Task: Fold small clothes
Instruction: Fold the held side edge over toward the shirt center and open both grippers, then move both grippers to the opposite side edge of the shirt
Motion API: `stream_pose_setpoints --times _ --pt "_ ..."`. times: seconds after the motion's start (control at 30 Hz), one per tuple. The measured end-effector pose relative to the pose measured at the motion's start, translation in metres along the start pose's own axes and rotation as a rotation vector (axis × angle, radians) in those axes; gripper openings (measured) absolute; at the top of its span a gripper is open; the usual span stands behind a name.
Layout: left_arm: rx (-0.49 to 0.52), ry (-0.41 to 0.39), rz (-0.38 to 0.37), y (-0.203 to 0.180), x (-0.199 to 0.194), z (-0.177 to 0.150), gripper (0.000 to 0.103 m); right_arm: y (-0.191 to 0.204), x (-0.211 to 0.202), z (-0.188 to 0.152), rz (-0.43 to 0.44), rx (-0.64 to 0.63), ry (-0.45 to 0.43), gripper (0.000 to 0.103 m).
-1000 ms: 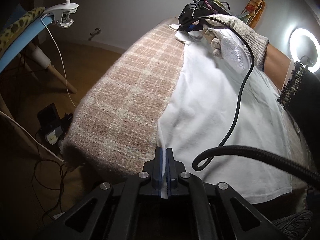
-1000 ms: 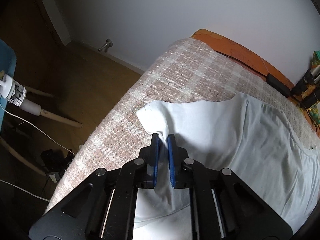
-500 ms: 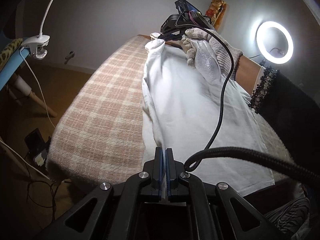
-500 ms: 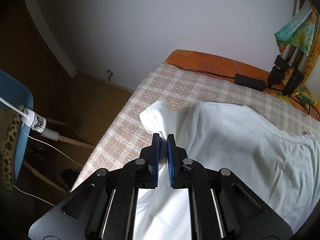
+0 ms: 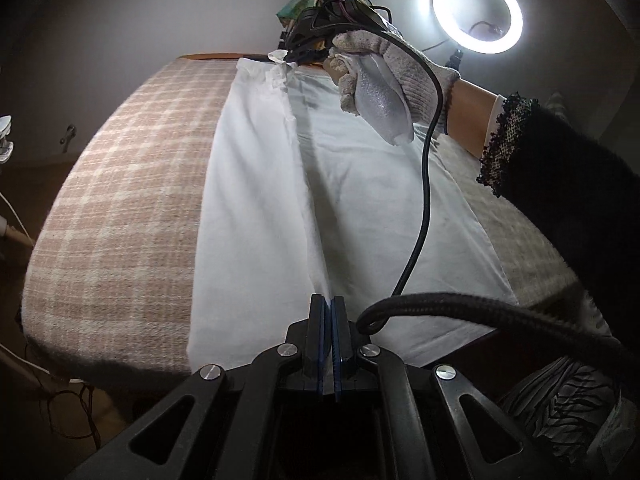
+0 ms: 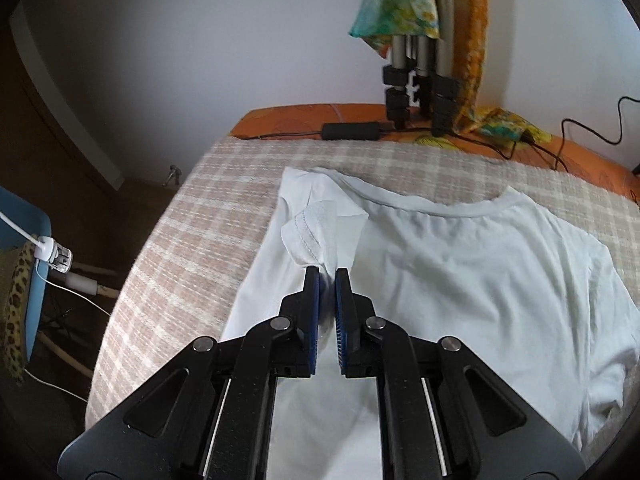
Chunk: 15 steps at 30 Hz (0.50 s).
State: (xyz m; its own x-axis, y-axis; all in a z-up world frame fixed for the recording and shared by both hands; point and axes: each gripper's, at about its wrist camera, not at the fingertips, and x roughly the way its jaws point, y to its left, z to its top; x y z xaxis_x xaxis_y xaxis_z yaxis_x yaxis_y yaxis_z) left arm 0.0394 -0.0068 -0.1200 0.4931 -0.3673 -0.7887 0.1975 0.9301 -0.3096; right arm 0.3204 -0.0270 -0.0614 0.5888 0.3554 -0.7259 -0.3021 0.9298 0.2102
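Left wrist view: the left gripper (image 5: 328, 308) is fully closed, its blue pads pinching the near hem of a white shirt (image 5: 256, 208) that lies on a plaid blanket (image 5: 132, 184). One side of the shirt is folded over along a long crease that runs from the pads up to the far end. There the right gripper (image 5: 296, 54), held in a gloved hand (image 5: 380, 84), pinches a bunched sleeve; its pads are too small and dark to make out. A black cable (image 5: 424, 184) crosses in front of the shirt, and a dark sleeve (image 5: 568, 184) covers the right side of the bed. A ring light (image 5: 476, 12) glares at the top right. Bare plaid lies open to the left of the shirt as far as the bed's rounded edge, with dim floor beyond.

Right wrist view: the right gripper (image 6: 327, 276) is nearly closed on the gathered sleeve (image 6: 316, 232), whose stitched hem sticks up past the fingertips. The cloth between the pads is in shadow. The shirt (image 6: 472, 272) lies spread toward the right with its neckline (image 6: 432, 204) facing the far side; its lower part is cut off by the frame and the gripper body. Beyond the plaid blanket (image 6: 192, 240) an orange cover (image 6: 288, 120) bears a black adapter (image 6: 352, 131) and tripod legs (image 6: 416, 84) draped with a patterned cloth (image 6: 396, 4). A strip of open plaid runs between neckline and orange edge. At left, a blue chair (image 6: 36, 280) stands off the bed.
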Motion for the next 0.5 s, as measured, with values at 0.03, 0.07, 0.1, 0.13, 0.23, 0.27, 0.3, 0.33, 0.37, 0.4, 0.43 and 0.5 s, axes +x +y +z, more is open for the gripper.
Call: stream_pose_setpoints --times 0.03,0.07,0.1,0.13,0.23,0.27,0.3,0.33,0.37,0.4,0.43,0.5 --pt "0.003 0.009 -0.002 -0.003 0.004 0.000 0.000 -0.005 0.002 -0.002 -0.002 0.003 0.005 0.008" --pt "0.000 0.019 -0.007 -0.005 0.008 0.001 0.000 -0.009 0.004 -0.004 -0.010 0.005 0.006 0.008" --pt "0.000 0.026 -0.015 -0.004 0.009 0.002 0.000 -0.012 0.005 -0.004 -0.016 0.005 0.007 0.008" --pt "0.002 0.030 -0.019 -0.003 0.010 0.003 0.000 -0.014 0.008 -0.005 -0.021 0.004 0.010 0.008" --pt "0.018 0.035 -0.041 -0.007 0.011 0.002 0.015 -0.017 0.011 -0.006 -0.047 -0.013 0.016 0.008" --pt "0.021 0.033 -0.049 -0.009 0.011 0.001 0.025 -0.017 0.012 -0.006 -0.060 -0.019 0.018 0.008" --pt "0.026 0.030 -0.046 -0.012 0.012 0.002 0.028 -0.019 0.012 -0.006 -0.068 -0.021 0.020 0.008" --pt "0.036 0.027 -0.041 -0.013 0.011 0.002 0.029 -0.020 0.012 -0.005 -0.069 -0.020 0.019 0.008" --pt "0.048 0.024 -0.034 -0.015 0.010 0.002 0.030 -0.021 0.011 -0.005 -0.067 -0.016 0.018 0.014" --pt "0.059 0.016 -0.026 -0.016 0.008 0.002 0.030 -0.023 0.009 -0.004 -0.067 -0.010 0.021 0.027" --pt "0.071 0.005 -0.017 -0.018 0.005 0.001 0.030 -0.025 0.004 -0.003 -0.068 -0.003 0.015 0.034" --pt "0.100 -0.018 0.001 -0.019 -0.001 -0.001 0.030 -0.031 -0.011 -0.003 -0.068 0.011 -0.024 0.048"
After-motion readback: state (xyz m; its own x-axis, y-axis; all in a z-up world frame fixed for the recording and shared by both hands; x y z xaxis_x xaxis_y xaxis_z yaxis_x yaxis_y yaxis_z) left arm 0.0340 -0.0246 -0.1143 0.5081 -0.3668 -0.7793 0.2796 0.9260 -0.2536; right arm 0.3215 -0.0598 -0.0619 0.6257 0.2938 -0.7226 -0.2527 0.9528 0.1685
